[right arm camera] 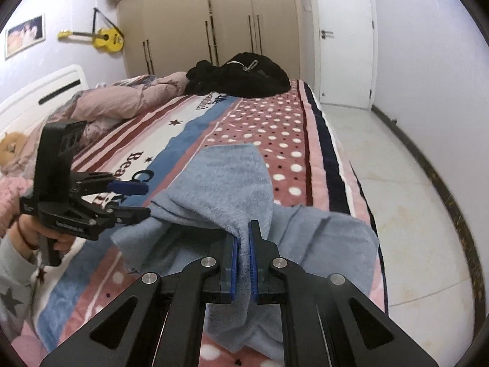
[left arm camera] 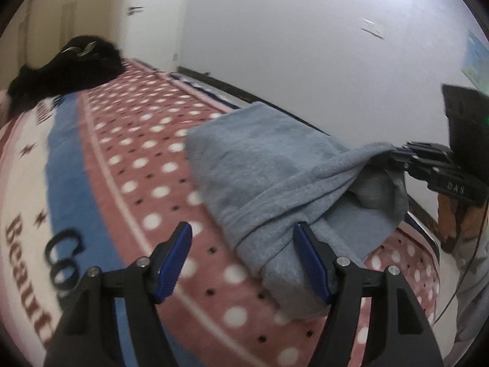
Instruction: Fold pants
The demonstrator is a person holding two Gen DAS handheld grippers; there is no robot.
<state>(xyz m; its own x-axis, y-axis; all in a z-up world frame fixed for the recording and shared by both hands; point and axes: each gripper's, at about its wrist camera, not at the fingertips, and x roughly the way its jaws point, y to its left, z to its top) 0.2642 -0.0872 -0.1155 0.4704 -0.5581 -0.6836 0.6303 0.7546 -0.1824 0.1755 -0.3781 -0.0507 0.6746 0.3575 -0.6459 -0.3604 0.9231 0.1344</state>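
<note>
While right gripper (right arm camera: 243,246) jaws pinch grey pants (right arm camera: 220,183), left gripper (left arm camera: 243,244) jaws spread, "DAS" legible.

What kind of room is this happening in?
Most likely a home bedroom: the grey pants lie on a bed with a dotted blanket, a tall wardrobe stands behind it, and a yellow guitar hangs on the wall.

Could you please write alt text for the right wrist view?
The right hand-held gripper pinches a fold of grey-blue pants on a patterned bed cover. The left hand-held gripper, open, is beside the pants.
</note>
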